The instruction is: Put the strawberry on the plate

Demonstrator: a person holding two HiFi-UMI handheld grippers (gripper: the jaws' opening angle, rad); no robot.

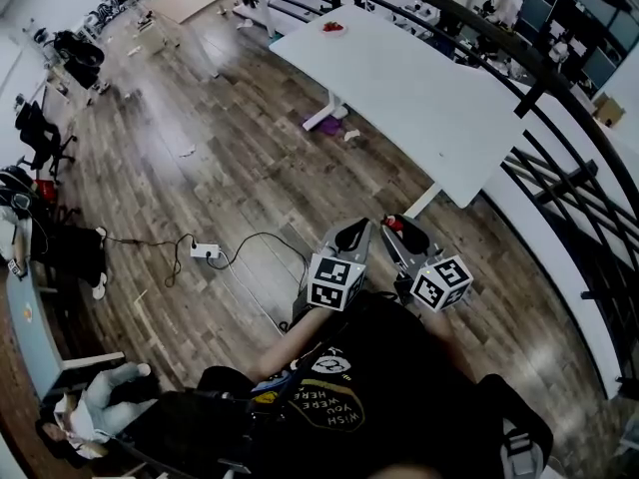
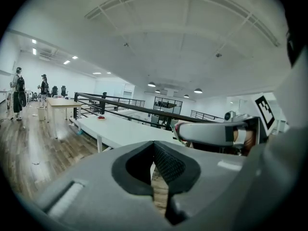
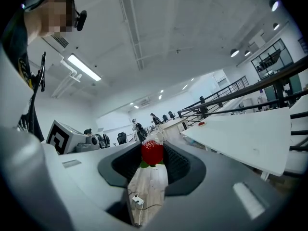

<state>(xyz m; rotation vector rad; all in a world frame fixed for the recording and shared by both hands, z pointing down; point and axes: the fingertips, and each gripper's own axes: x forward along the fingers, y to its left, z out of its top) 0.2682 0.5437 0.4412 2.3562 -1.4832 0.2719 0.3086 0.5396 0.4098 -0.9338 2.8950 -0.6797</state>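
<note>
Two hand-held grippers sit side by side close to the person's chest, both aimed forward and slightly downward over the wooden floor (image 1: 200, 158). The left gripper (image 1: 351, 231) has its jaws pressed together on nothing, while the right gripper (image 1: 399, 230) is clamped on the single strawberry (image 3: 152, 153), which is held in the air between its pads. The one plate (image 1: 333, 27) lies at the far end of the long white table (image 1: 419, 88), well apart from the berry, and each gripper carries one marker cube (image 1: 335, 280), two in all.
</note>
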